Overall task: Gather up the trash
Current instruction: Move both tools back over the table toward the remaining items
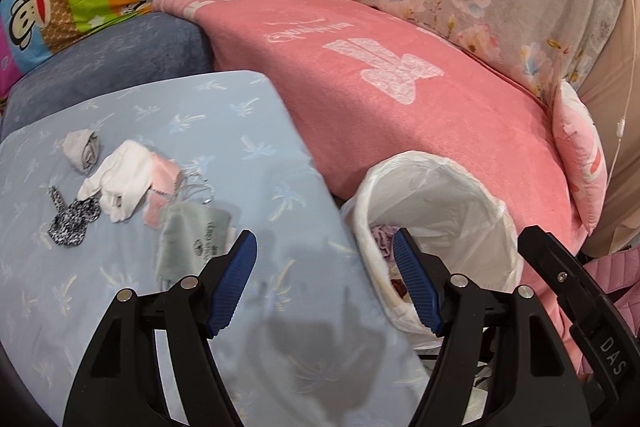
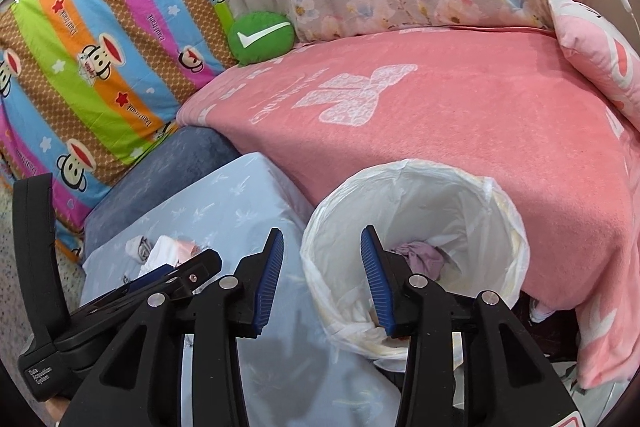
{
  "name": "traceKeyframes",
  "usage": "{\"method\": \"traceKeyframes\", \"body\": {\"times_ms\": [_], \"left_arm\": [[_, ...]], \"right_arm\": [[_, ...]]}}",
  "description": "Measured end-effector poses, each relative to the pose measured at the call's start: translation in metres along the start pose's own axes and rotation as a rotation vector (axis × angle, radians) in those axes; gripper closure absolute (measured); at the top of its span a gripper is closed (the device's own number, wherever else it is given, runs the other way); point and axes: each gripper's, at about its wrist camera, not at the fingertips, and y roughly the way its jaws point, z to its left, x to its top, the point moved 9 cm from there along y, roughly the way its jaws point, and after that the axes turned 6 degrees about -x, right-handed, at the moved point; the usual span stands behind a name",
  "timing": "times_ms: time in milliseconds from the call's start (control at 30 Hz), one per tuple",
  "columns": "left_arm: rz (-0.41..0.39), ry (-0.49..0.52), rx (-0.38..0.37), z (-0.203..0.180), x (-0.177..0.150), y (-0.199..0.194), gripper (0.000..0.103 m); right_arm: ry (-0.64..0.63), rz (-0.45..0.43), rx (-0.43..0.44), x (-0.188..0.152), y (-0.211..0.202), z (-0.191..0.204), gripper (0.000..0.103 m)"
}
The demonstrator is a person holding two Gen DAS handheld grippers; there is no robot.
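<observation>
The left gripper point(image 1: 324, 281) and right gripper point(image 2: 322, 281) both hang with released, empty jaws; scattered trash point(image 1: 120, 183) lies beyond-left, the lined bin point(image 2: 416, 251) right.

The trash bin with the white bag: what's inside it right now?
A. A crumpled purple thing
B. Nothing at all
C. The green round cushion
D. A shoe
A: the right wrist view shows a crumpled purple piece lying down inside the white-lined trash bin.
</observation>
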Motion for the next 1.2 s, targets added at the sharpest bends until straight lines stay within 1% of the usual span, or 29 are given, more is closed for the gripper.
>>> {"method": "traceKeyframes", "body": {"times_ms": [233,300,367,600,800,1000,1200], "left_arm": [[-0.004,-0.055,0.043,0.035,-0.009,-0.009,0.036],[-0.004,-0.075,0.056,0.047,-0.012,-0.011,0.036],[-0.004,-0.097,0.068,0.059,-0.016,-0.013,0.035],[0.005,-0.185,0.122,0.107,-0.031,-0.021,0.035],[-0.005,-0.226,0.201,0.150,-0.042,-0.033,0.027],[-0.010,-0.281,0.253,0.193,-0.049,-0.043,0.025],[-0.006,-0.320,0.302,0.234,-0.052,-0.046,0.025]], "right_arm": [[-0.034,0.032,0.020,-0.014,0.005,0.025,0.062],[-0.038,0.041,0.028,-0.018,0.007,0.032,0.056],[-0.049,0.047,0.034,-0.023,0.008,0.041,0.054],[-0.098,0.092,0.066,-0.042,0.018,0.074,0.052],[-0.130,0.125,0.098,-0.061,0.030,0.104,0.047],[-0.153,0.173,0.127,-0.078,0.049,0.133,0.046],[-0.178,0.205,0.143,-0.087,0.071,0.155,0.046]]}}
